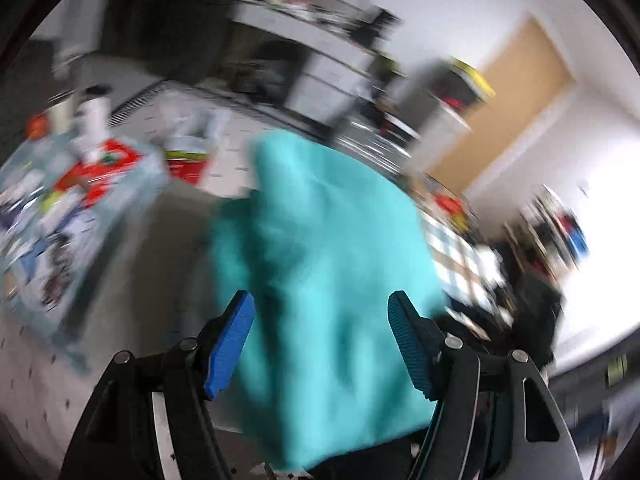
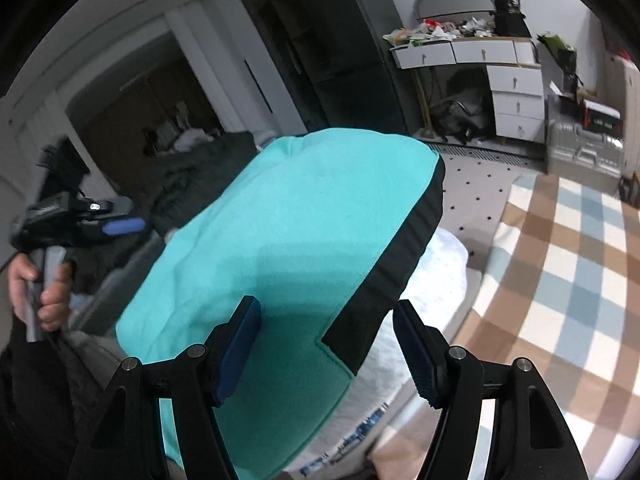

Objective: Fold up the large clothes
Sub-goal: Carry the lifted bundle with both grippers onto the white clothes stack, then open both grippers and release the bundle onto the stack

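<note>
**Both grippers clear of the folded garment**

We see the teal garment (image 2: 288, 236), black band along one edge, lying folded on a white cushion (image 2: 436, 280). Our right gripper (image 2: 326, 344) hovers over it, jaws apart and empty. Left gripper (image 1: 320, 340) gapes too, gripping nothing, its view blurred.

Left wrist view is motion-blurred throughout: clutter (image 1: 80, 184) at left and shelves (image 1: 320, 40) at top cannot be identified. The cloth (image 1: 320, 280) is cut off at bottom centre. In the right wrist view, the cloth hides the surface beneath it.
</note>
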Motion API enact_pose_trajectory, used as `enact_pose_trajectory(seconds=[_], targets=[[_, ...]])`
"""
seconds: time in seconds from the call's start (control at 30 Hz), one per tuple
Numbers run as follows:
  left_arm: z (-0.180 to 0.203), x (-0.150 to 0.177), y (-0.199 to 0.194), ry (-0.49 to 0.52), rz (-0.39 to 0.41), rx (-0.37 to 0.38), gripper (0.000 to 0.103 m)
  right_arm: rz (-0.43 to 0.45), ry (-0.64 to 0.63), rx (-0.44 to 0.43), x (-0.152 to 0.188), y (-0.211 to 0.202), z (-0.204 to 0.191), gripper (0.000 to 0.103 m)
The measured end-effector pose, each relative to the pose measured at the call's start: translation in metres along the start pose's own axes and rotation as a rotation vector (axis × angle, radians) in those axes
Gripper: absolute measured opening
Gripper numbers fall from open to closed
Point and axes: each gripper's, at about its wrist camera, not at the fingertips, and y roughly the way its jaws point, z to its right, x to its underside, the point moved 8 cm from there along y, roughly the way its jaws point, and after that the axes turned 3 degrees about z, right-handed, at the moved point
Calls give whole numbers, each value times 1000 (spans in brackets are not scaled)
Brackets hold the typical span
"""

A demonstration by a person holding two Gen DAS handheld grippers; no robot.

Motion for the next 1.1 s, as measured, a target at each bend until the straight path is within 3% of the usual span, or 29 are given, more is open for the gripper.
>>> enact_pose_trajectory(seconds=[0.07,0.17,0.2,0.23,0.27,0.33,0.37,0.43,0.47,0.53,0.6,0.73,0.93,1.03,1.1], targets=[[23,21,23,103,-46,56,65,-10,-32,21,1,-3,0,68],[19,50,68,180,-134,20,65,-53,-108,54,-3,-5,-6,65],[2,60,86,141,-142,8,64,-73,-153,62,-11,-6,-11,49],[-6,64,93,101,-128,24,64,-62,-225,55,-28,-9,-18,30],[-11,65,95,88,-100,45,64,-25,-293,50,-44,-14,-25,24],[-17,64,91,89,-49,87,64,53,-328,67,-89,-16,-38,29],[-21,64,91,76,-33,102,64,34,-317,44,-101,-7,-45,29],[-28,64,92,66,-5,122,64,-41,-349,64,-119,26,-63,26],[-28,63,92,68,3,128,64,-97,-408,126,-123,51,-68,24],[-33,63,93,57,27,136,64,-250,-467,263,-115,106,-61,25],[-35,61,97,56,53,131,65,-400,-444,311,-95,146,-44,25],[-38,60,94,27,84,166,64,-468,-407,345,-77,176,-23,25],[-27,51,91,54,60,153,64,-409,-429,339,-89,144,-36,26],[-30,52,90,21,43,172,64,-384,-377,187,-89,86,-70,24],[-30,50,93,18,39,161,64,-391,-408,147,-74,56,-83,24]])
